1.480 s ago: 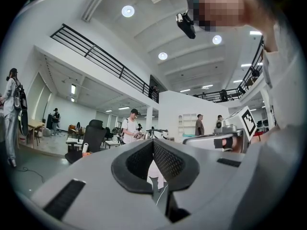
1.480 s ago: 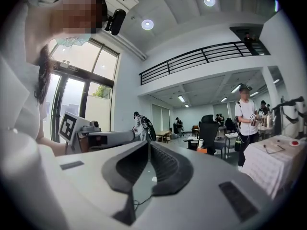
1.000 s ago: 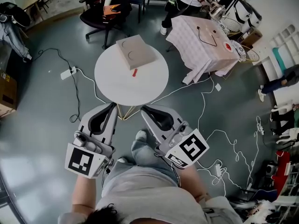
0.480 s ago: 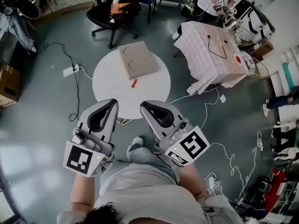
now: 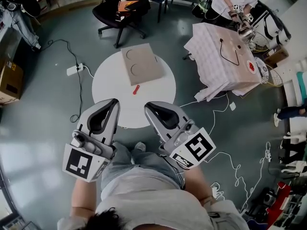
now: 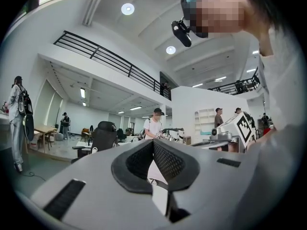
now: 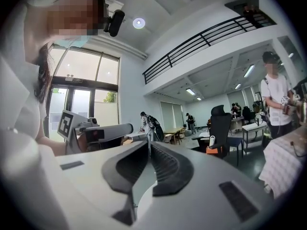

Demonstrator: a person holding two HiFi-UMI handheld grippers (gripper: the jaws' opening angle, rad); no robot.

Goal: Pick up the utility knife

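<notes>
Utility knife point(image 5: 136, 89), tiny red speck

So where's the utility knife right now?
In the head view, the small red knife lies on the round white table, just off the cardboard sheet's near edge.

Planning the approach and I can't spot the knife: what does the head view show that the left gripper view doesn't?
Head view only: the red utility knife lying on the round white table, just off the near edge of the cardboard sheet.

Left gripper view only: the left gripper seen along its jaws, which are closed together with nothing between them, aimed level across the room.

Both: the black office chair beyond the table, and the left gripper itself.
</notes>
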